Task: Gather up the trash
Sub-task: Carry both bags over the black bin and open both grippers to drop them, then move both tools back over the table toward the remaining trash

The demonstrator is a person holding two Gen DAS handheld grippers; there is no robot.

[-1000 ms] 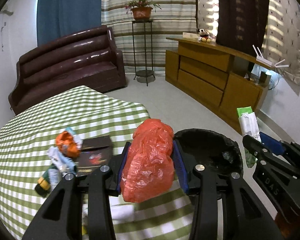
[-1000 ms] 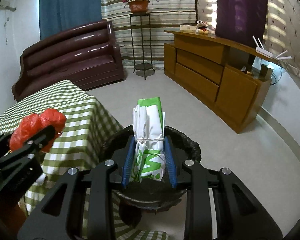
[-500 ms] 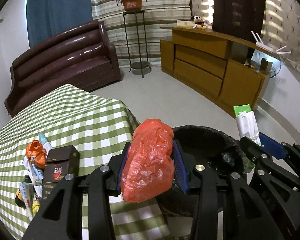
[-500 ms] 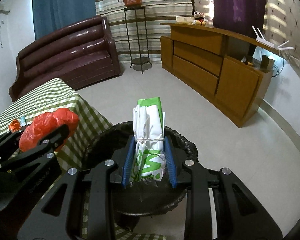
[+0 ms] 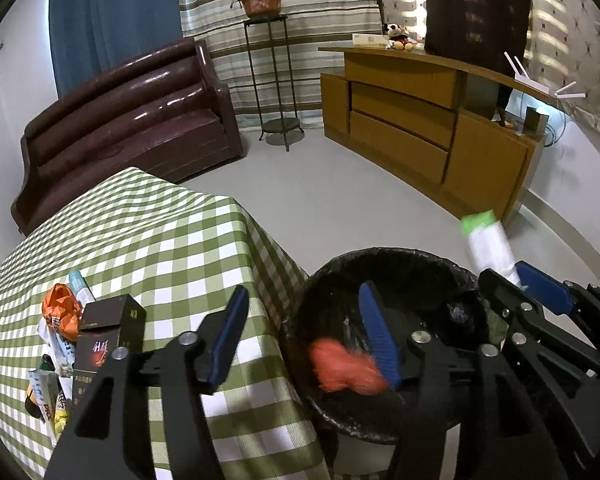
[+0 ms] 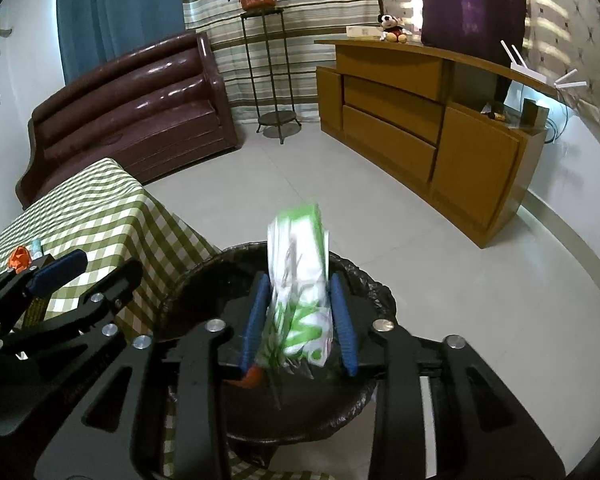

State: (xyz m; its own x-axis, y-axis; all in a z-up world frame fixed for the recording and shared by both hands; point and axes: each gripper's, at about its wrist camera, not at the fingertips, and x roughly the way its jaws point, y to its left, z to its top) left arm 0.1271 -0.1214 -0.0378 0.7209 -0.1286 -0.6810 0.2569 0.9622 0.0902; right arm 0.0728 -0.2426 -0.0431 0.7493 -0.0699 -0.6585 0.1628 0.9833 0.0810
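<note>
While the red plastic bag (image 5: pixel 346 372) shows as a blur inside the black-lined trash bin (image 5: pixel 384 256), low and centre in the left wrist view, the left gripper (image 5: pixel 304 336) hangs over the rim with its blue pads spread wide. Over the same bin, the right gripper (image 6: pixel 300 320) has the blurred green-and-white packet (image 6: pixel 300 276) between its parted pads; I cannot tell whether they grip it. Wrappers (image 5: pixel 60 312) and a dark box (image 5: pixel 108 332) lie on the checked tablecloth (image 5: pixel 160 240) at lower left.

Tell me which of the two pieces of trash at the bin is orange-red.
The blurred orange-red plastic bag inside the black bin; the other, the green-and-white packet, sits between the right gripper's fingers.
</note>
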